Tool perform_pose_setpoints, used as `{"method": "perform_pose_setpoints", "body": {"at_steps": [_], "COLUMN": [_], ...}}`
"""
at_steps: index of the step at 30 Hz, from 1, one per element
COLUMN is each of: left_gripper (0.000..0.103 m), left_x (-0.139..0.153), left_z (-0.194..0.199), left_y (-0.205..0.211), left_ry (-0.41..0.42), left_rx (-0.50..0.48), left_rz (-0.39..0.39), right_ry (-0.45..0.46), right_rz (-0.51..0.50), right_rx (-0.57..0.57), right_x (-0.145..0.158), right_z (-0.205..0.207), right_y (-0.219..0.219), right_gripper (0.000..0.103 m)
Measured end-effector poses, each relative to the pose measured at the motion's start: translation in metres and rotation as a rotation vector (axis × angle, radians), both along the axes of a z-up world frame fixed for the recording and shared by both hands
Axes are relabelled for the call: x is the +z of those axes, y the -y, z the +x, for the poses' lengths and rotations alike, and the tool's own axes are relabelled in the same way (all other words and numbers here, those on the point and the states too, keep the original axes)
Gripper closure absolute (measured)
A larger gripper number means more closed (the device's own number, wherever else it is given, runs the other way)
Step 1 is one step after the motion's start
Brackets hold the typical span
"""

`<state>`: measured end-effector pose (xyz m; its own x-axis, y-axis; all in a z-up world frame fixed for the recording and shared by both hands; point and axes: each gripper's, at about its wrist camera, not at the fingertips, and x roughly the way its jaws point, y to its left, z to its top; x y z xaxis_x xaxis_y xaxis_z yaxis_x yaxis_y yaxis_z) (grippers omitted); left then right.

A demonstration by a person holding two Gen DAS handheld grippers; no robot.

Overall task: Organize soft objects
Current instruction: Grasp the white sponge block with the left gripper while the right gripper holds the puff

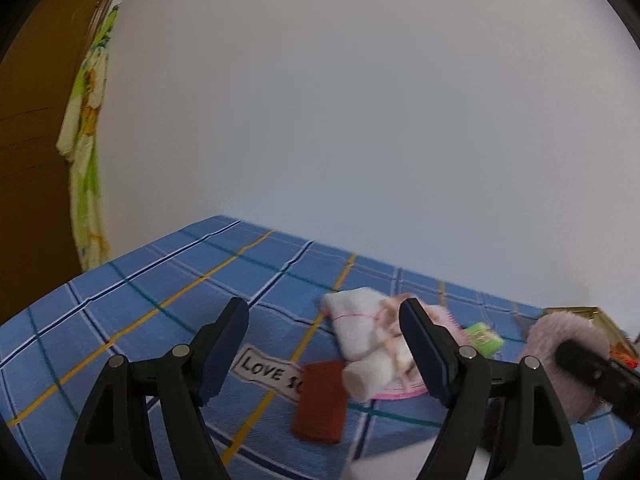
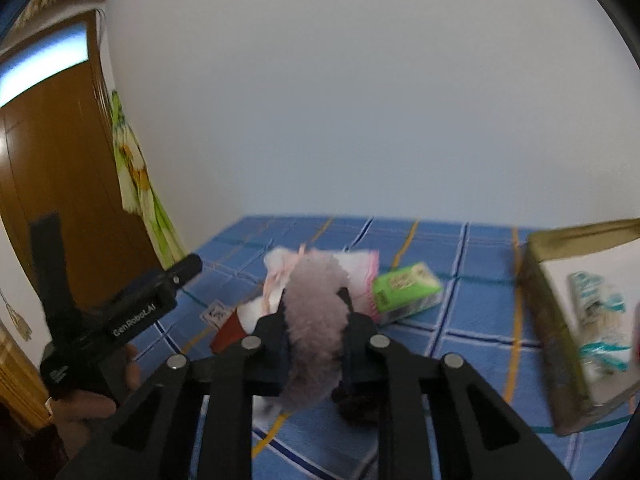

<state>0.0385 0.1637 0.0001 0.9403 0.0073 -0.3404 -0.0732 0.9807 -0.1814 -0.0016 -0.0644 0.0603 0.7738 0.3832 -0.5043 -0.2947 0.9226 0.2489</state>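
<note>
While the right tool [image 2: 314,312] is clamped on the pink fluffy piece [image 2: 316,320] above the bed [image 2: 472,312] | left tool [image 1: 324,350] apart, empty | carry level to box [image 2: 548,332], release low.

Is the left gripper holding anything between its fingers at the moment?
No, the left gripper stands open above the blue bedspread with nothing between its pads.

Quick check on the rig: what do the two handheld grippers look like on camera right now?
Both are matte black plastic with triangular cut-outs and round silver pivot pins. The left gripper has dark navy finger pads; its body reads "GenRoboLAI" in white. The right gripper matches. No cables or sleeves visible.
</note>
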Motion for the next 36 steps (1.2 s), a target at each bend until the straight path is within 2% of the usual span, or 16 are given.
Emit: {"method": "perform_pose_setpoints", "body": {"at_steps": [2, 4, 6, 9, 11, 13, 14, 17, 20, 25, 31, 34, 36], "left_gripper": [0.023, 0.023, 0.023, 0.023, 0.023, 0.023, 0.023, 0.023, 0.023, 0.023, 0.023, 0.023, 0.023], "left_x": [0.001, 0.001, 0.002, 0.000, -0.005, -0.013, -0.017, -0.026, -0.031, -0.044, -0.050, -0.040, -0.040], "left_z": [-0.002, -0.004, -0.011, -0.025, -0.032, -0.034, -0.034, -0.033, -0.035, -0.022, -0.016, -0.024, -0.025], "left_y": [0.004, 0.009, 0.018, 0.031, 0.034, 0.039, 0.044, 0.062, 0.074, 0.085, 0.096, 0.097, 0.092], "left_ry": [0.003, -0.032, -0.074, -0.149, -0.181, -0.221, -0.240, -0.283, -0.324, -0.400, -0.451, -0.410, -0.416], "left_rx": [-0.063, -0.168, -0.226, -0.217, -0.206, -0.248, -0.274, -0.308, -0.360, -0.235, -0.090, -0.058, -0.017], "left_rz": [-0.005, -0.002, 0.024, 0.084, 0.059, 0.031, 0.044, 0.163, 0.179, 0.144, 0.174, 0.167, 0.169], "right_ry": [0.035, 0.060, 0.061, 0.046, 0.049, 0.058, 0.063, 0.080, 0.082, 0.082, 0.076, 0.088, 0.092], "right_rz": [-0.024, -0.069, -0.093, -0.097, -0.097, -0.095, -0.099, -0.135, -0.131, -0.121, -0.116, -0.115, -0.111], "right_rx": [-0.035, -0.069, -0.089, -0.104, -0.107, -0.102, -0.101, -0.100, -0.101, -0.114, -0.102, -0.097, -0.096], "right_x": [0.005, 0.007, 0.007, 0.006, 0.007, 0.009, 0.009, 0.010, 0.012, 0.011, 0.012, 0.015, 0.016], "right_z": [-0.010, -0.018, -0.023, -0.027, -0.027, -0.029, -0.031, -0.036, -0.038, -0.038, -0.039, -0.042, -0.044], "right_y": [0.010, 0.020, 0.029, 0.035, 0.037, 0.035, 0.036, 0.034, 0.037, 0.037, 0.038, 0.041, 0.043], "right_gripper": [0.084, 0.084, 0.083, 0.083, 0.083, 0.083, 0.083, 0.083, 0.082, 0.082, 0.082, 0.082, 0.081]}}
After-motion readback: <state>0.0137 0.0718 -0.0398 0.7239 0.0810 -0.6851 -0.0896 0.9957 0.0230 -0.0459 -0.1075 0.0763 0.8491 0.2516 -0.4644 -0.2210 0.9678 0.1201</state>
